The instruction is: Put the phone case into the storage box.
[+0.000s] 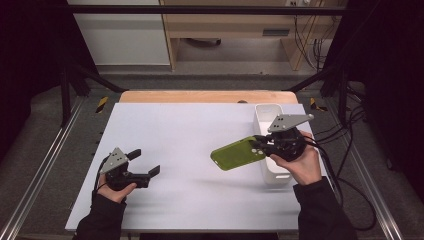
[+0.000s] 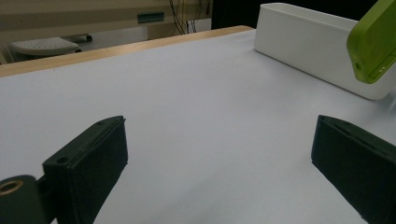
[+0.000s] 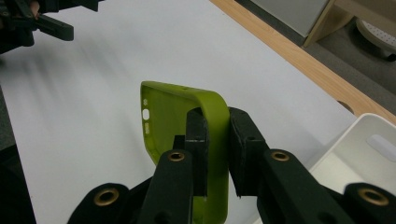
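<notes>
Green case [image 1: 236,154] is up off the bench [image 1: 185,135], held at one end by your right gripper [image 1: 260,145]. In the right gripper view the jaws are clamped on the case's side wall [image 3: 217,140], one pad inside the shell, one outside, and the open side faces the camera. The case sticks out to the left of the gripper, hanging over the bench just beside the white bin [image 1: 270,112]. It's not inside the bin and not touching it, as far as I can tell.

Your left gripper [image 1: 145,162] is low over the bench, well apart from the case, jaws spread wide with nothing between them. The left gripper view shows both jaws either side of bare surface, with the case [image 2: 373,42] at the top right corner and the bin [image 2: 308,46] behind it.

My read: the pick is done and the grip looks firm. Still to do: either hand it over to the left or set it down. Which one, I can't tell from this.
</notes>
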